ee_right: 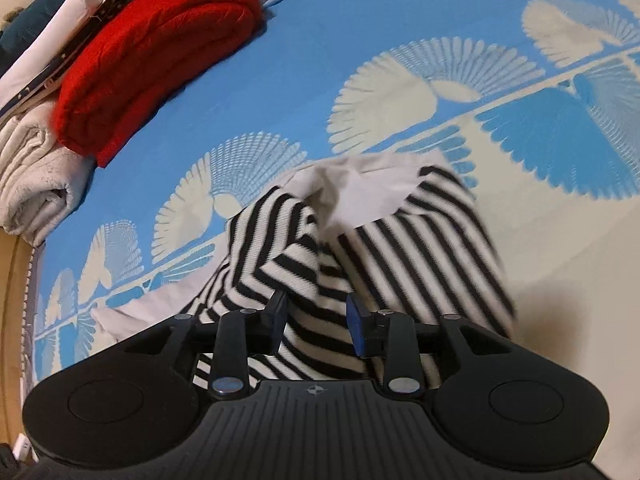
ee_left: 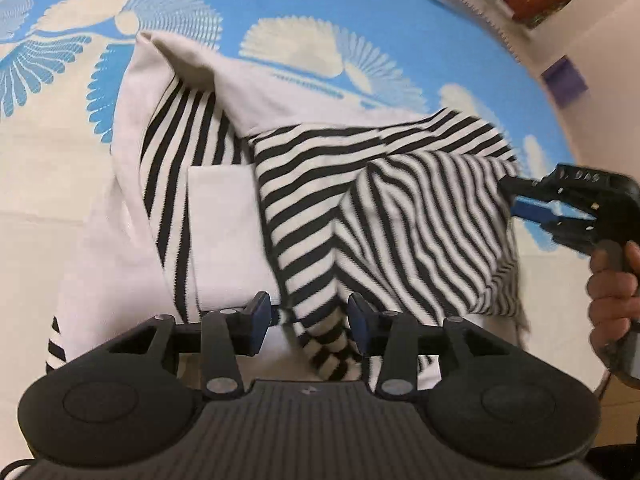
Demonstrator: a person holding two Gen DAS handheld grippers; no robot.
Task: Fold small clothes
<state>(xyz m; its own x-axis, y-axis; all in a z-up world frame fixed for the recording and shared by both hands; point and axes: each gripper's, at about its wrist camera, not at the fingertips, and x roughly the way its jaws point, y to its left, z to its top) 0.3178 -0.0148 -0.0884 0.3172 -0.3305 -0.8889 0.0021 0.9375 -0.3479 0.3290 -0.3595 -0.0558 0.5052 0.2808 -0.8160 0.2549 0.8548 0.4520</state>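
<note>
A small black-and-white striped knit garment with plain white panels (ee_left: 304, 184) is spread on the blue bedspread printed with white fan shapes (ee_left: 360, 12), one striped part raised and being carried across the body, so a fold appears to be under way. The left gripper (ee_left: 308, 322) is held with jaws partly spread around a bunched striped end, while the right gripper (ee_left: 516, 196) is seen pinching the striped edge. Next, that edge would need to be laid flat and aligned before release.
</note>
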